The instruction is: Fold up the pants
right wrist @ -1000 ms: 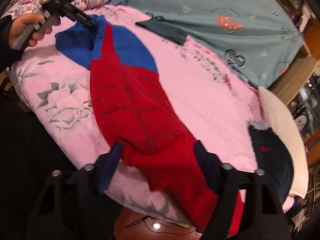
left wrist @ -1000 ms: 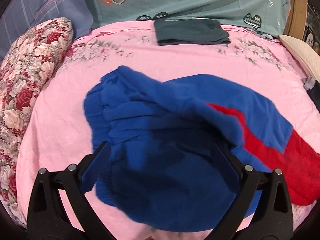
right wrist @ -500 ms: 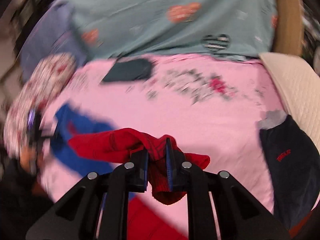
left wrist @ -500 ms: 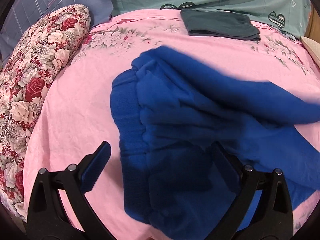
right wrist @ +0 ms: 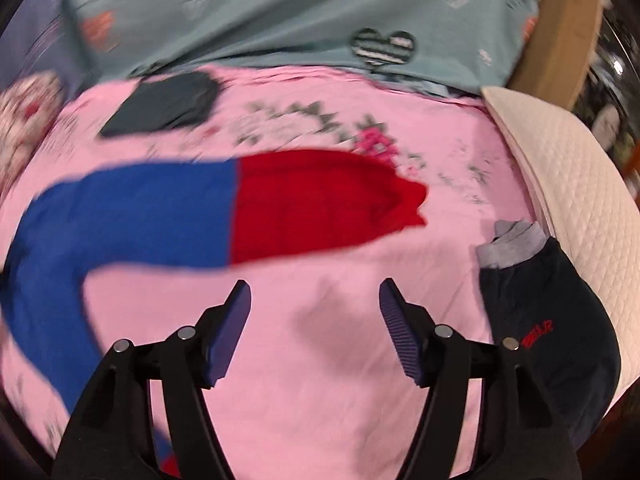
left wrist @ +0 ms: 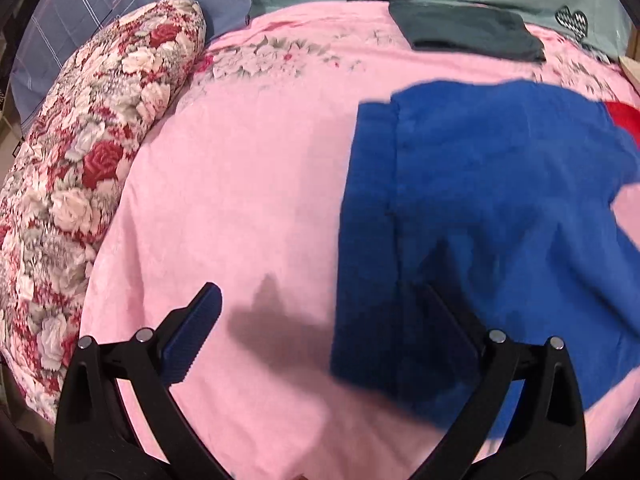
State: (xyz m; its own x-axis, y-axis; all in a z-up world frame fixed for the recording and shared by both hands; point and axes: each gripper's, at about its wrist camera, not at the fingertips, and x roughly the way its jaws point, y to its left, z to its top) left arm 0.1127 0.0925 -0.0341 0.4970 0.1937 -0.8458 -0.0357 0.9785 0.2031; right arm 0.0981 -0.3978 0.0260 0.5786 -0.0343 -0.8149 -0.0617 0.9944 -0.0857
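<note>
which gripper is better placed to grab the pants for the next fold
Left, probably. The left gripper is open with the blue waist end of the pants reaching between its jaws. The right gripper is open over bare pink sheet, short of the red leg.

Bed sheet (left wrist: pixel 248 184): all items are borne on it. Pants (left wrist: pixel 480 216) are spread across its middle, the waist end toward the left and one leg (right wrist: pixel 320 208) extended to the right; the other leg is turned back toward the near edge at the left. A bolster (left wrist: pixel 80 160) is laid along the left edge. A folded garment (left wrist: pixel 468 34) is placed behind the pants, near the pillows (right wrist: pixel 280 12) at the far end. A second garment (right wrist: pixel 548 312) is laid at the right edge, well apart from the pants, against a quilted cushion (right wrist: pixel 568 184) further right.
</note>
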